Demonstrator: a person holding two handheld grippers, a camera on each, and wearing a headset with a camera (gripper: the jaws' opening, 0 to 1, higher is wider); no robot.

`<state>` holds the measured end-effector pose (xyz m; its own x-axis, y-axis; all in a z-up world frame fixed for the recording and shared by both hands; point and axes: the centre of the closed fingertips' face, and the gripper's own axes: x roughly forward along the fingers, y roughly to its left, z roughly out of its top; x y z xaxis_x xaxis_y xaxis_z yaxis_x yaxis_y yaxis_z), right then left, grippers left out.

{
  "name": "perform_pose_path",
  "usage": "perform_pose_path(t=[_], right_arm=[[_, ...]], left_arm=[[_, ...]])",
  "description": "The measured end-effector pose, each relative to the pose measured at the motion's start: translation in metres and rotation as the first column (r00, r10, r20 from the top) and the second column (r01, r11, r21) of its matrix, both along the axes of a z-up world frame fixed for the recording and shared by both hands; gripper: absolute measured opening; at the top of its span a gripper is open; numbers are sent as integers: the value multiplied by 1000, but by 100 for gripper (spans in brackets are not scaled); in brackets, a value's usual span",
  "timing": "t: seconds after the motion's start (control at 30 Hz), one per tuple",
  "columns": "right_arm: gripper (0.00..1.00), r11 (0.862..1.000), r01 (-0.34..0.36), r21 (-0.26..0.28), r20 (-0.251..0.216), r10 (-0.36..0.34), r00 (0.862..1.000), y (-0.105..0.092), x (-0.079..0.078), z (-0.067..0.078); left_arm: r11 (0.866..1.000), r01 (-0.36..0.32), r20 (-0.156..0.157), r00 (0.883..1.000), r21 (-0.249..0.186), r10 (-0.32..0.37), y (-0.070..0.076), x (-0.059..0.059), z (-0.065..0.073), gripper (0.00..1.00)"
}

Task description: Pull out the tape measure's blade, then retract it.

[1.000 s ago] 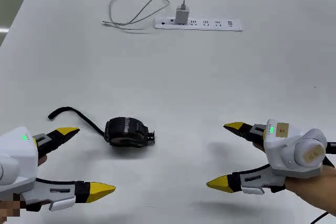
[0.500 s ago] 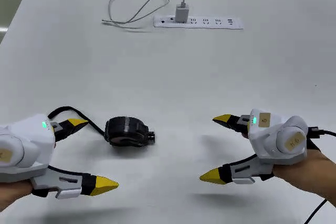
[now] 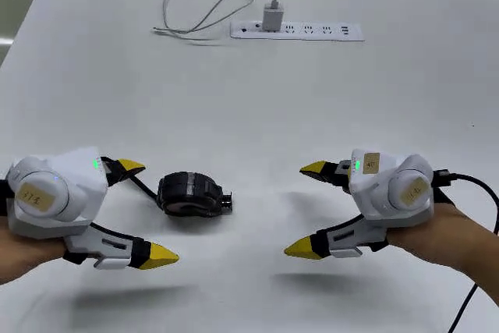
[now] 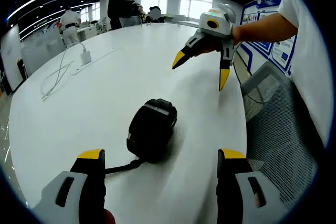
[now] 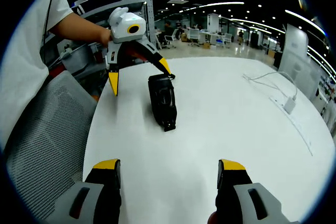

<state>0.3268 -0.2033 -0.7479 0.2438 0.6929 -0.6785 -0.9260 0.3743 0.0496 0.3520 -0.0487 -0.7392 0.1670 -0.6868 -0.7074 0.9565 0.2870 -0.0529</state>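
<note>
**Both grippers spread wide, tape measure lying between them**

Head view: the black tape measure [image 3: 189, 195] lies on the white table [image 3: 249, 107], left of centre and near the person. A thin black strap [image 3: 144, 187] runs from its left side toward the left gripper [image 3: 148, 210]. That gripper is held just left of the case. Its yellow-tipped jaws are spread wide and touch nothing, the far jaw over the strap and the near jaw nearer the person than the case. The right gripper [image 3: 304, 209] hovers well apart to the right, jaws pointing left and likewise spread with nothing between them. At the far side of the table lies a white power strip [image 3: 304, 31] with a white charger [image 3: 272, 18] plugged in near its left end. A pale cable [image 3: 203, 5] loops away to the left of it.

Left gripper view: the tape measure sits just ahead of the two spread jaws, roughly midway between them, with the strap trailing back toward the left jaw. Beyond it the right gripper hangs above the table in a hand, jaws apart. A mesh chair [image 4: 273, 124] stands to the right of the table. People [image 4: 123, 6] stand at the far end.

Right gripper view: the tape measure lies on the table ahead of the spread jaws. The left gripper is just behind it, one jaw tip close over its far end. The power strip and charger lie far to the right.
</note>
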Motion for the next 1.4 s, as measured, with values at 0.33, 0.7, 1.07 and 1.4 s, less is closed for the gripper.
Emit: perform_pose_path(t=[0.33,0.7,1.07,1.4], right_arm=[[70,1000,-19,7,10,19,1000,9,8,1],[66,999,-32,7,7,32,999,15,12,-1],[66,999,-35,8,-6,35,999,14,13,-4],[65,999,-41,7,-13,42,999,16,14,-9]], left_arm=[[995,73,3,997,62,-74,-3,7,-7,76],[985,127,-10,992,118,-127,-7,16,-17,56],[979,158,-14,987,133,-157,-11,23,-22,35],[967,199,-7,980,160,-201,-12,20,-28,28]])
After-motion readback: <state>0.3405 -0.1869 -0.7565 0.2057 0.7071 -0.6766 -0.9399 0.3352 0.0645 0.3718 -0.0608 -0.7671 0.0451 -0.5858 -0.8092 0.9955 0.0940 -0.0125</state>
